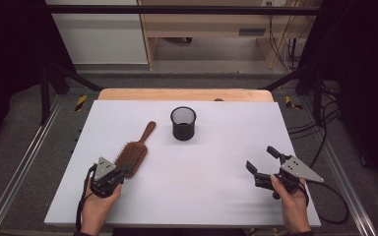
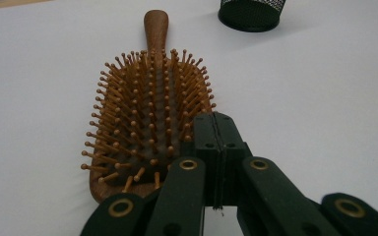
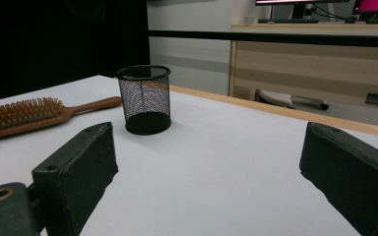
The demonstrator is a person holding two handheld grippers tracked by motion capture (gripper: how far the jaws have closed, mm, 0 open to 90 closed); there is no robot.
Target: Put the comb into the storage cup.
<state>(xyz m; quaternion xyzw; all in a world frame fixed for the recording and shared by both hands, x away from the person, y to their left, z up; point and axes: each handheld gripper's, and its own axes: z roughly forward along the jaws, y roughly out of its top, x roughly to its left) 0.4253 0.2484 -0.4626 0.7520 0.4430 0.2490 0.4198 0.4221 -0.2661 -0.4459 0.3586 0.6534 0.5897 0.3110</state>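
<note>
Wooden paddle hairbrush, bristles up, flat on table

One wooden hairbrush and one black mesh cup are counted on the white worktop — two things in all. Two grippers are also counted — the left gripper and the right gripper.

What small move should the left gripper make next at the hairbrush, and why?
Probably open the left gripper first. Its fingers are pressed shut with nothing between them, poised over the bristle end of the hairbrush, which lies flat on the table with its handle toward the mesh cup. Shut fingers cannot take hold of the brush. The right gripper waits open, well off to the side.
</note>
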